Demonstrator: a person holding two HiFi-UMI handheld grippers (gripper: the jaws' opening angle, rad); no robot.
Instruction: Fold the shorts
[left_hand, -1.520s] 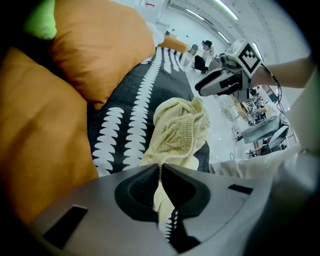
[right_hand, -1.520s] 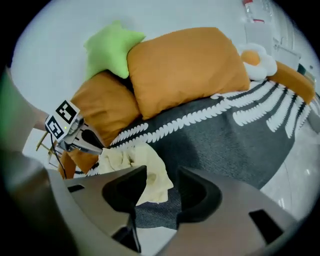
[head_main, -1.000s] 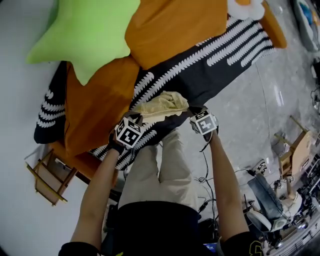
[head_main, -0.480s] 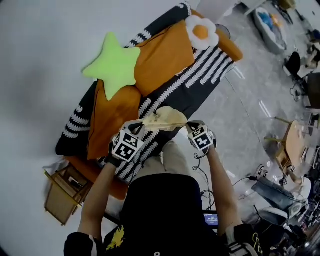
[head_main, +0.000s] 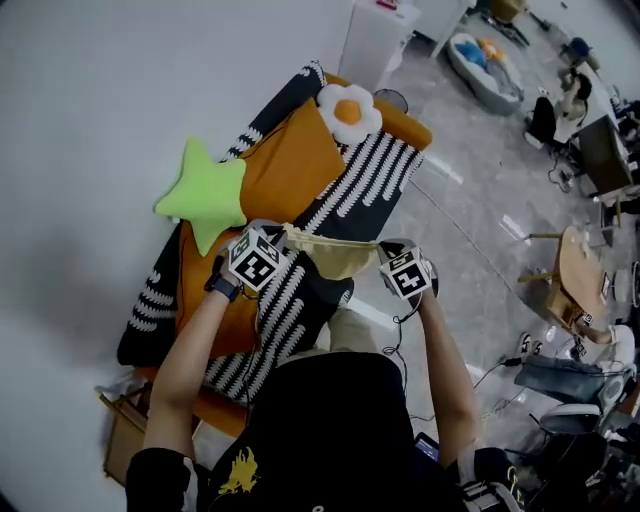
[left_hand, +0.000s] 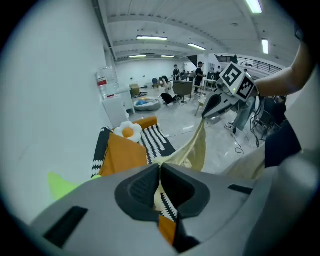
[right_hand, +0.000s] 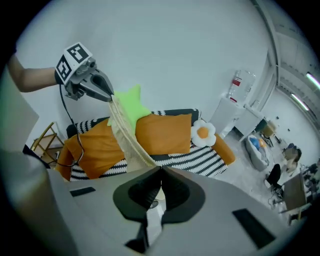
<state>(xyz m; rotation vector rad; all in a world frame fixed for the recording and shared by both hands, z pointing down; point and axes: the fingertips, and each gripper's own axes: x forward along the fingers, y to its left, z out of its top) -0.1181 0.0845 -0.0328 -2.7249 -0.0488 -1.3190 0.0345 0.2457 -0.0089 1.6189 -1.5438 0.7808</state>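
So, no fold yet: our left gripper (left_hand: 160, 169) and right gripper (right_hand: 161, 174) each pinch shut on the pale yellow fabric shorts (head_main: 335, 255), stretched midair between them above the black-and-white striped sofa throw (head_main: 385, 180). All folding is left.

Thin matt cloth shorts (head_main: 335, 256), glossy floor (head_main: 470, 225)

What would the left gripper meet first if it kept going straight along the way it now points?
Beyond the shorts it grips, the left gripper looks aimed at the striped blanket beside the orange cushion. It would likely meet the blanket first, though depth is hard to judge.
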